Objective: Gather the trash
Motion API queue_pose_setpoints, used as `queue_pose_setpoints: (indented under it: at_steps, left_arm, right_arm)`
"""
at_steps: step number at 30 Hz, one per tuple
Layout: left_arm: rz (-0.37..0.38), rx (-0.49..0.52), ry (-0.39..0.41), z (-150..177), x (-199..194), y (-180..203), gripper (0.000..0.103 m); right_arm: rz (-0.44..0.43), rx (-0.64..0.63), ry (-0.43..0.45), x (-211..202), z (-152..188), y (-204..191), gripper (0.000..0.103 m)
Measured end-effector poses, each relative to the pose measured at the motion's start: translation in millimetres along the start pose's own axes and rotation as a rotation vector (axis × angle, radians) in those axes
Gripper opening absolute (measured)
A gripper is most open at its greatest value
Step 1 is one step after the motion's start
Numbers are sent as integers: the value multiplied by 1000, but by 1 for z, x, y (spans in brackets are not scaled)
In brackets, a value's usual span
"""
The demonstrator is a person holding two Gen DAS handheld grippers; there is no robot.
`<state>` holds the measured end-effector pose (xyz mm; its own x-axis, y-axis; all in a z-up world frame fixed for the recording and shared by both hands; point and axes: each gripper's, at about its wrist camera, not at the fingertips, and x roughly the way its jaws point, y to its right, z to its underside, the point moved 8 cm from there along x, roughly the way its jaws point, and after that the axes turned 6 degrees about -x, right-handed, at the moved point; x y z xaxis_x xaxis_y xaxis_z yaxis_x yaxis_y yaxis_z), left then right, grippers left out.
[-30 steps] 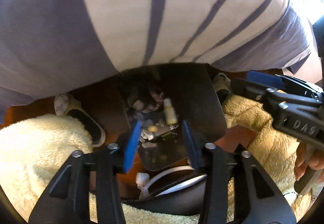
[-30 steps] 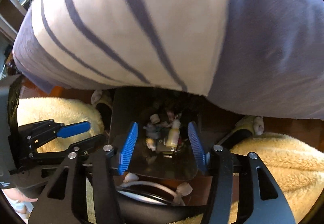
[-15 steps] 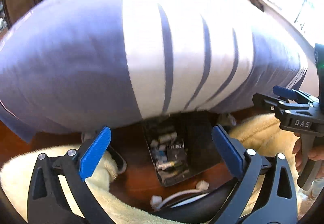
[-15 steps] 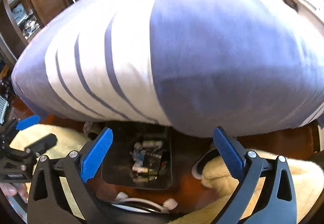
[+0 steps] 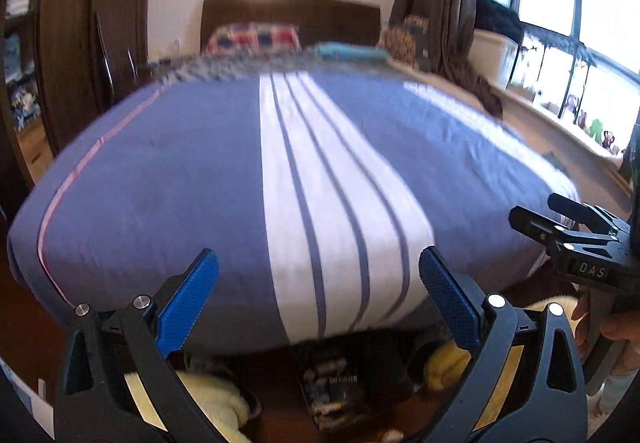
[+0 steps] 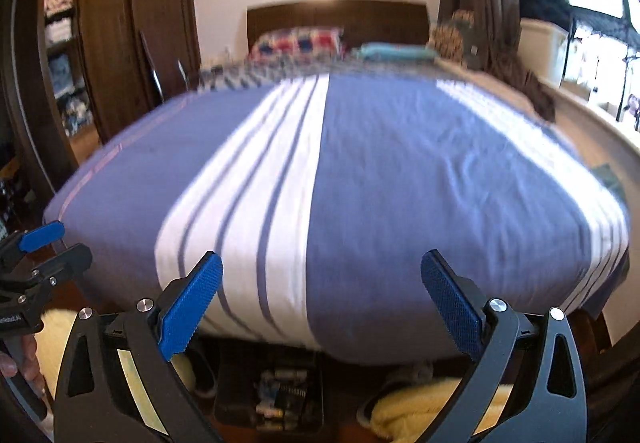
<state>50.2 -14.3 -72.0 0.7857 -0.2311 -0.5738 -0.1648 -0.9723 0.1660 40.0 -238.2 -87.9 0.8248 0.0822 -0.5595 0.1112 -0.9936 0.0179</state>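
A black bin (image 5: 340,391) holding several pieces of trash stands on the floor at the foot of the bed; in the right wrist view the bin (image 6: 284,395) shows low in the middle. My left gripper (image 5: 318,275) hangs high above it, open, nothing between its blue pads. My right gripper (image 6: 320,279) is open too, empty, level with the bed's end. Each view catches the other gripper at its edge: the right gripper (image 5: 576,239) and the left gripper (image 6: 36,255).
A bed (image 5: 168,179) with a blue cover and white stripes fills the middle. Pillows (image 5: 252,37) and a dark headboard (image 5: 288,13) lie far back. Wooden wardrobe (image 6: 120,35) on the left, windows (image 5: 580,43) on the right. Slippers (image 6: 404,375) and yellow fluffy trouser legs (image 5: 212,399) flank the bin.
Both grippers rose from just above the bin and tilted upward, so the whole bed came into view. Their jaws widened from partly closed to fully open.
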Motion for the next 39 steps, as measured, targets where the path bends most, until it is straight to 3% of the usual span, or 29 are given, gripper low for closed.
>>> queue_pose_setpoints:
  at_steps: [9,14,25,39]
  left_arm:
    - [-17,27,184,-55,-47,14,95]
    - [-50,40,271,-70,-70,18,95]
    - [-19,32,295,-63,-83,23,95]
    - [-15,30,304,-62,-86,22,95]
  right_arm:
    - [50,-22,206,-53,-63,9,100]
    - [77,-18,272,-73,-77,11,100]
    - [150,-17,345,-109,-74,6,100]
    - [121,-42,343,-110,-72,-5,100]
